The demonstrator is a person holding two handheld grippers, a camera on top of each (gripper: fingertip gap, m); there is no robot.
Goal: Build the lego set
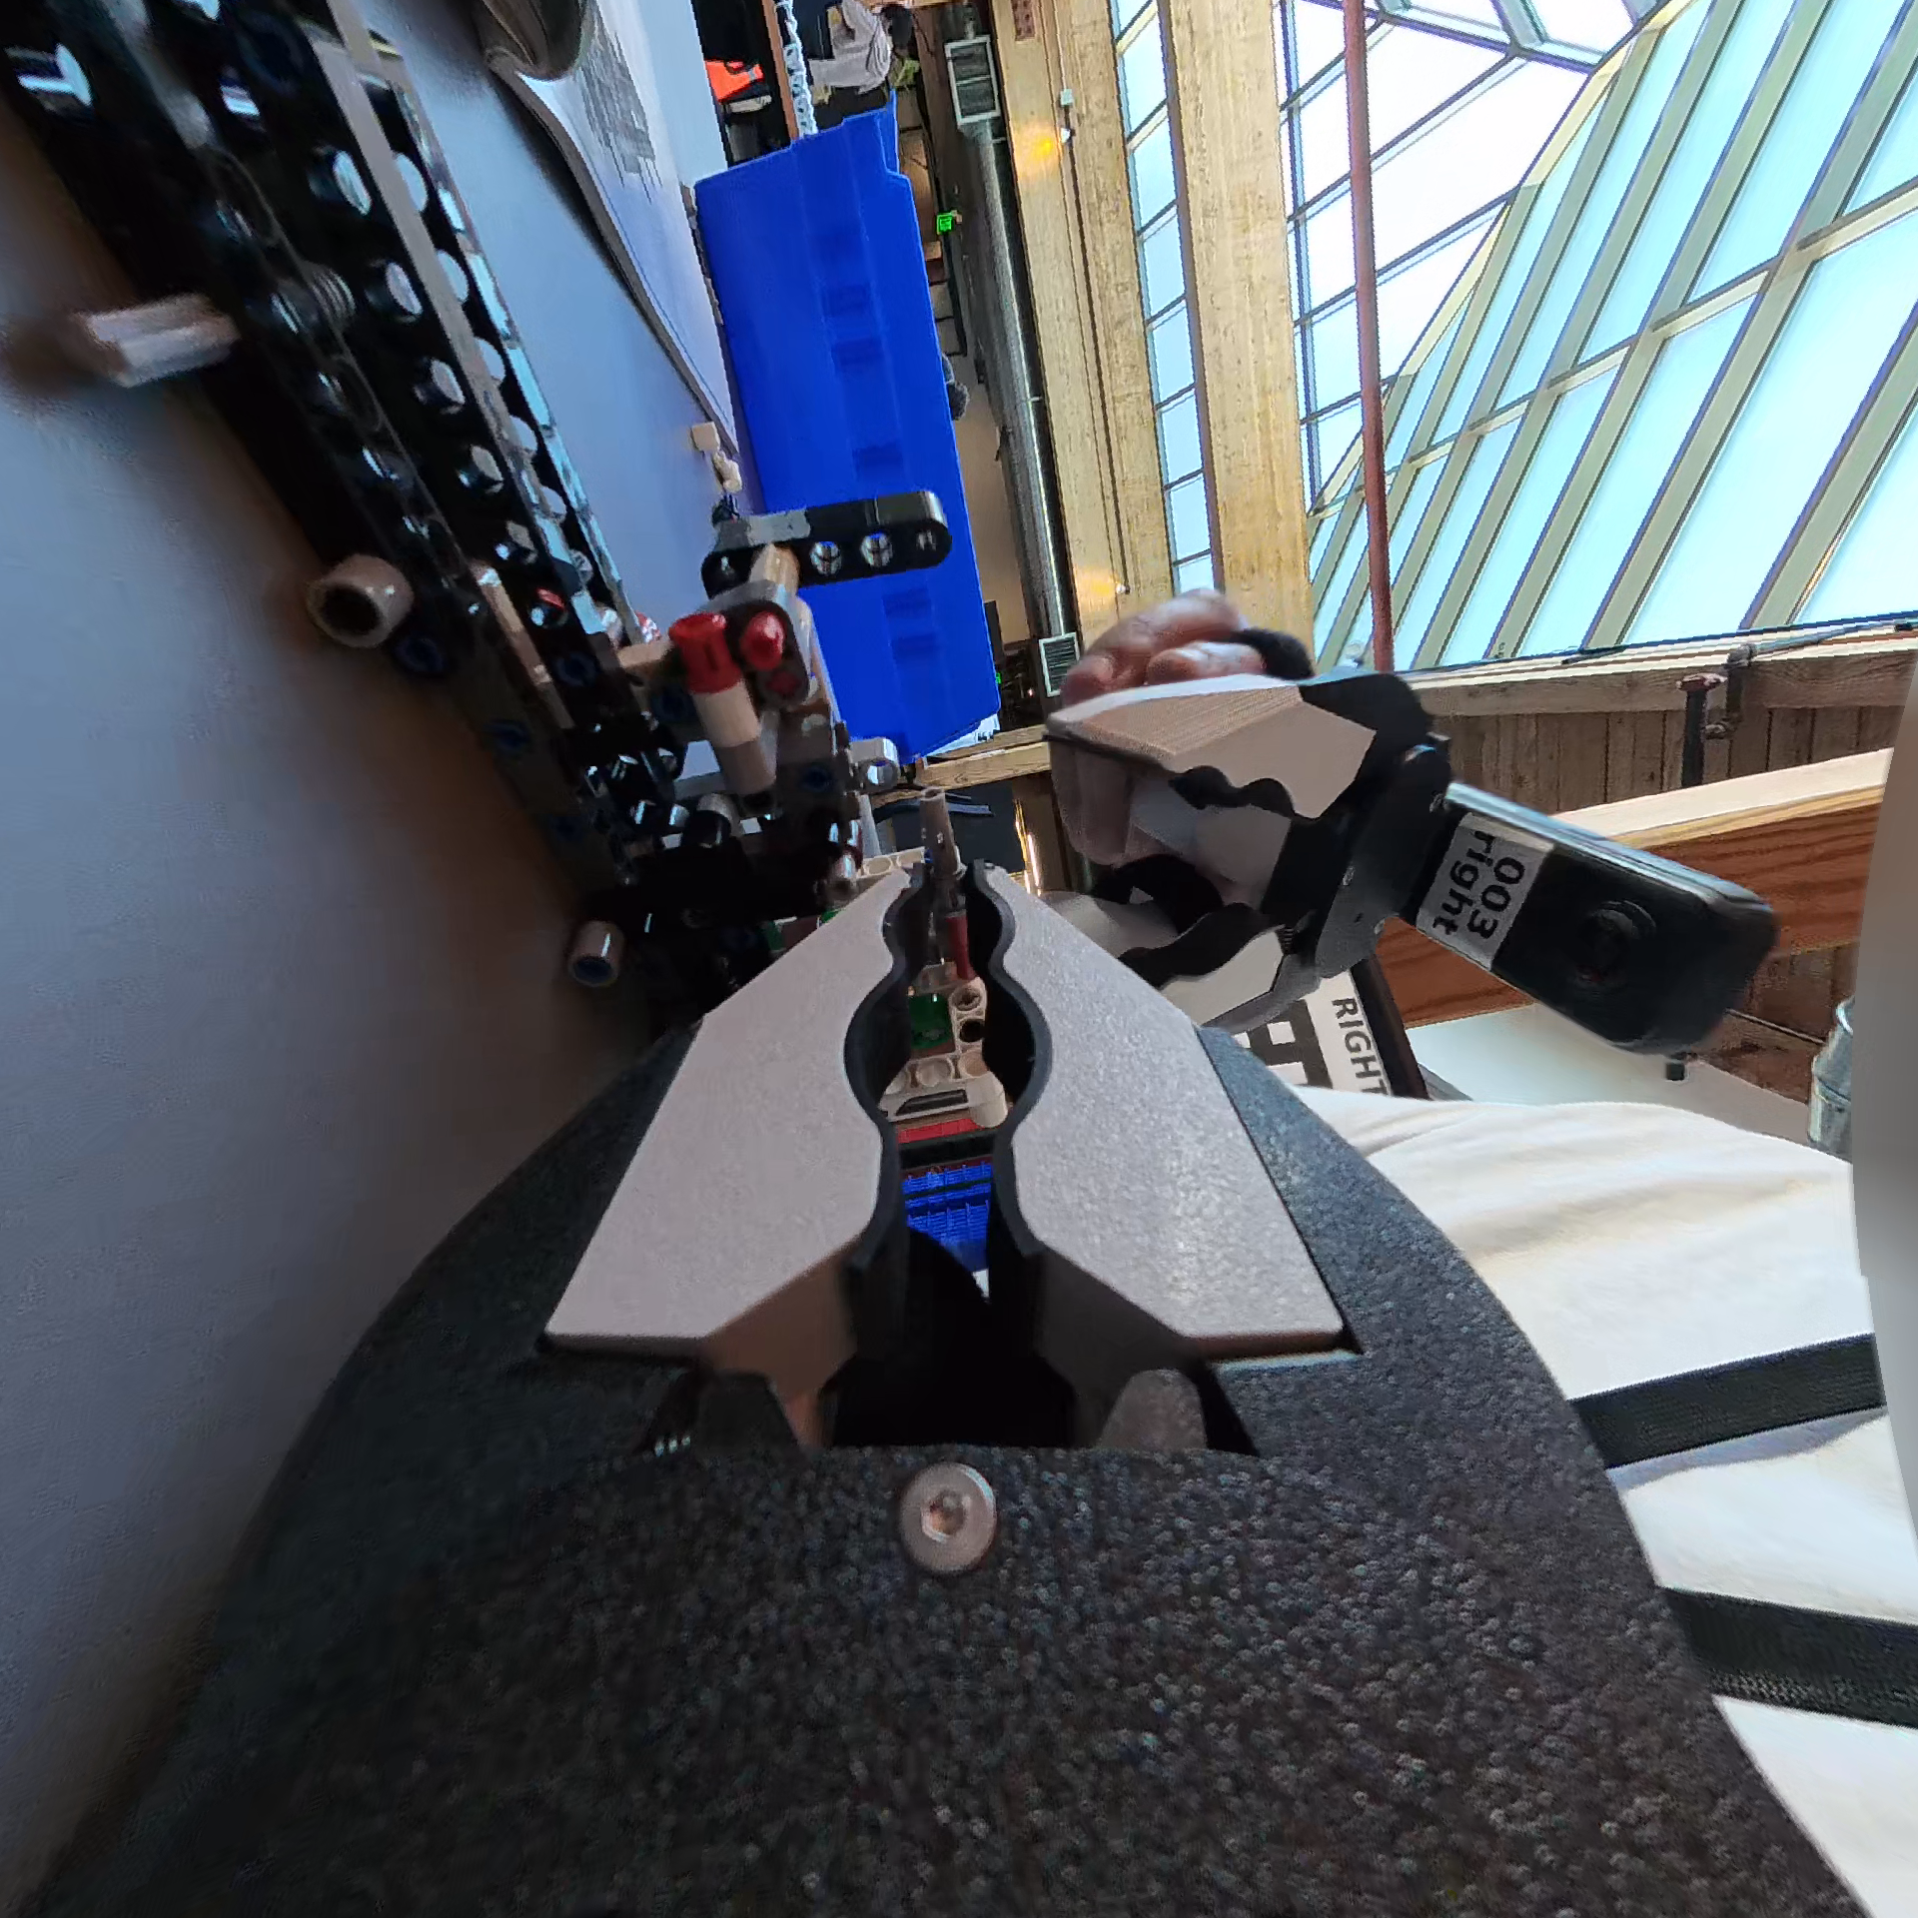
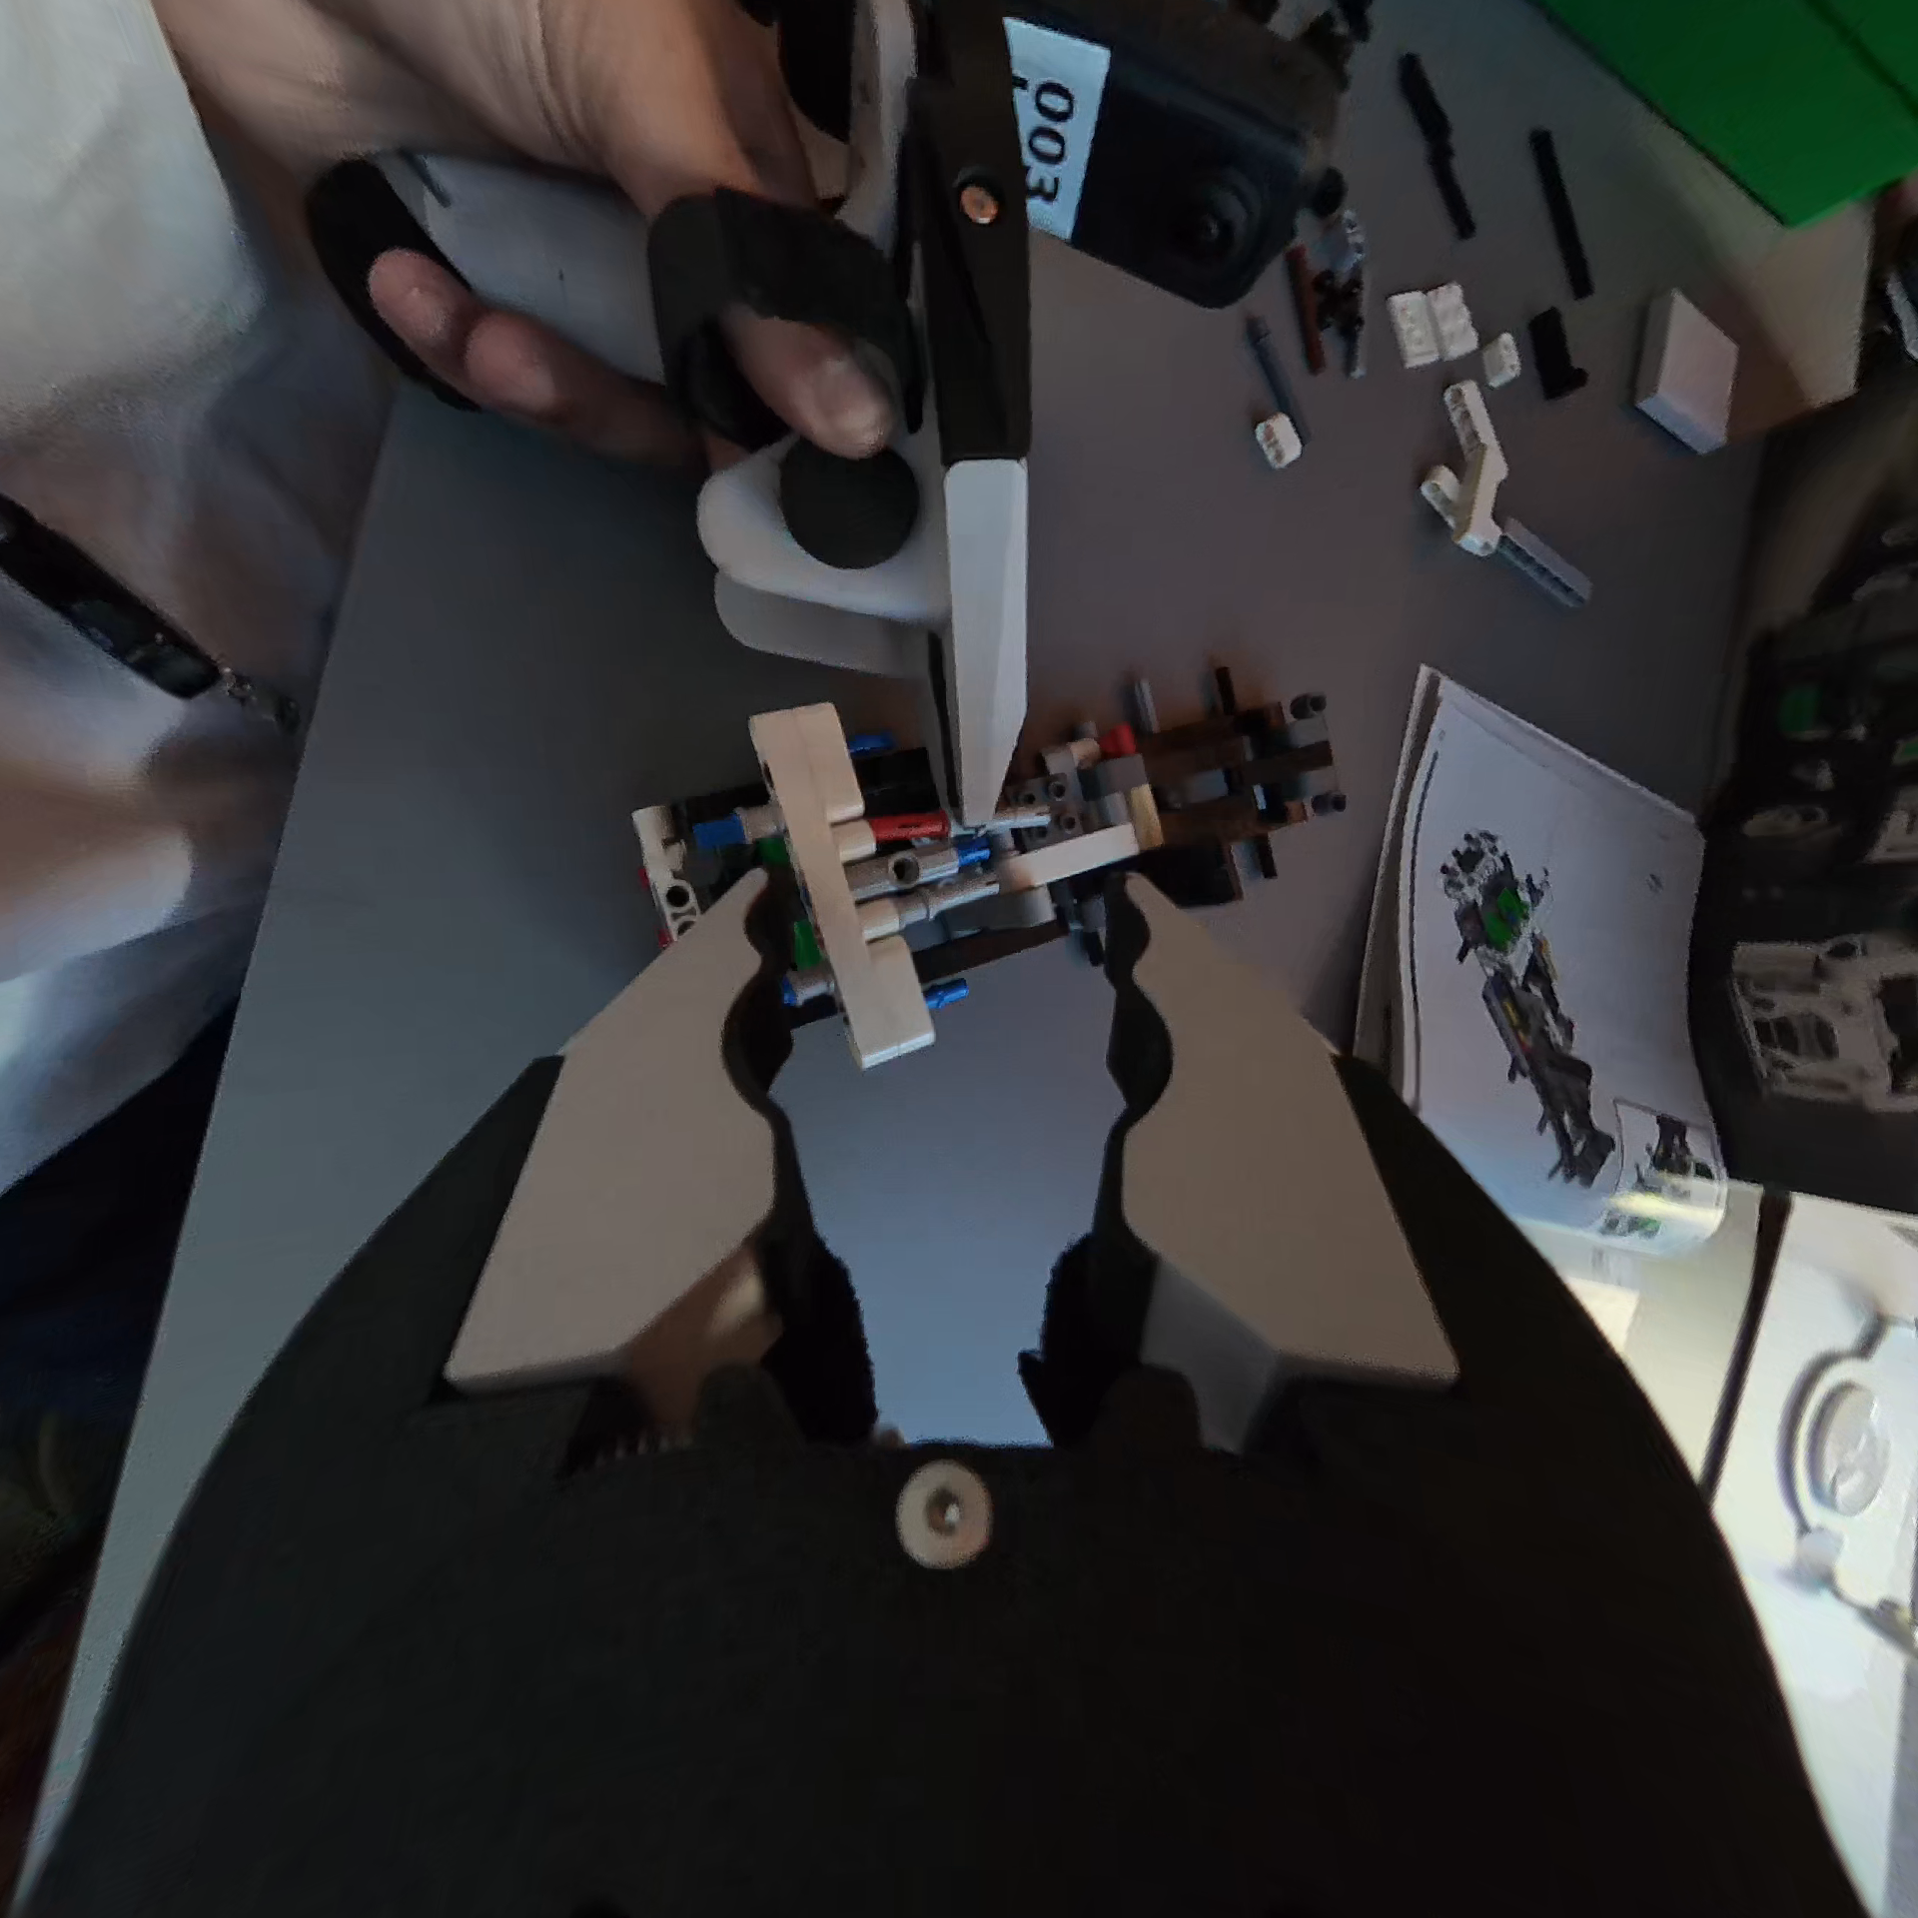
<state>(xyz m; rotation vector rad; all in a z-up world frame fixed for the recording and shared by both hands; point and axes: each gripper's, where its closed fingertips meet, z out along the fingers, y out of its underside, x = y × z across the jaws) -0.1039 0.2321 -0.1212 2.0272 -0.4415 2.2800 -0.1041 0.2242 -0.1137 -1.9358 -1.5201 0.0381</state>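
The partly built lego model point(image 2: 1194, 778) lies on the grey table point(image 2: 498, 727); it has black and brown beams, grey connectors, red and blue pins and a white panel point(image 2: 841, 882) at its near end. My left gripper point(image 1: 942, 882) is shut on a thin grey and red pin at the model's end point(image 1: 727, 685), with the long black beam point(image 1: 415, 415) stretching away. From above, the left gripper point(image 2: 976, 799) comes down onto the model's middle. My right gripper point(image 2: 939, 893) is open and empty, with one fingertip on each side of the white panel end. It also shows in the left wrist view point(image 1: 1090, 841).
Loose white, black and grey pieces point(image 2: 1453, 332) lie at the table's far right, with a white L-shaped part point(image 2: 1469, 467). An open instruction booklet point(image 2: 1536, 934) lies right of the model, beside a dark printed box point(image 2: 1847, 882). A green box point(image 2: 1713, 93) and a blue bin point(image 1: 851, 415) stand farther off. Both grippers' tips are close together, under 4 cm apart.
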